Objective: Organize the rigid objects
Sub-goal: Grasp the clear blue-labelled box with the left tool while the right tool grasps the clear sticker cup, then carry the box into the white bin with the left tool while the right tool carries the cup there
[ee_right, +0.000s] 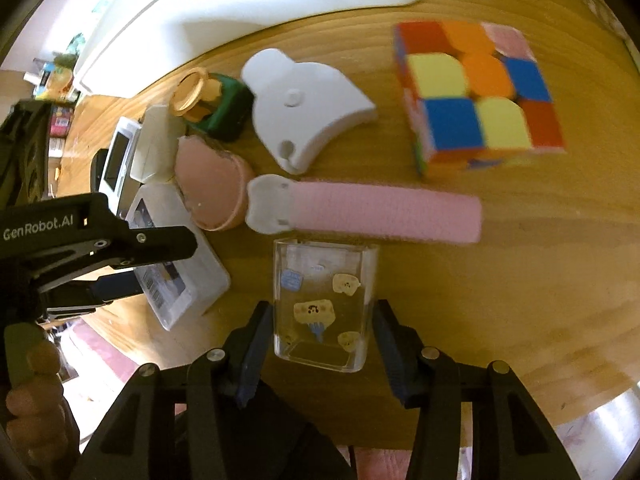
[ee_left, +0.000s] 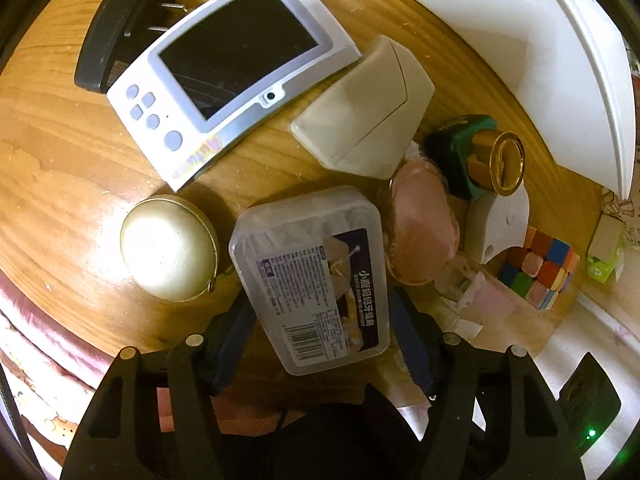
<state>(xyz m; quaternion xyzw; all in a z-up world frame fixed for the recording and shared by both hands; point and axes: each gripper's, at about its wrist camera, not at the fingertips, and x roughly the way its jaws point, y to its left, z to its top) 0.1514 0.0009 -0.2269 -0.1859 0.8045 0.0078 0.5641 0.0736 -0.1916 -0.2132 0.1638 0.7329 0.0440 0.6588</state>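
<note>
The left gripper (ee_left: 320, 344) points steeply down at the wooden table (ee_left: 60, 152), its blue pads on either side of a frosted rectangular plastic box with a printed label (ee_left: 310, 276); the jaws flank the box's near end, but whether the pads press on its sides I cannot tell. The right gripper (ee_right: 320, 356) likewise straddles a clear square plastic cup with cartoon stickers (ee_right: 322, 304), which lies on its side; narrow gaps show between pads and cup walls, so it is not clamped. Both things lie by the table's near edge. Toward the far edge stand a white screen device with grey buttons (ee_left: 224, 72), a black plug adapter (ee_left: 120, 32) partly under it, and a cream plastic case (ee_left: 364, 108); a round cream dome with a brass rim (ee_left: 168, 248) lies just left of the frosted box. A multicoloured puzzle cube (ee_right: 476, 92) sits toward the right edge, with a pink strip with a white end (ee_right: 368, 210) between it and the cup.
</note>
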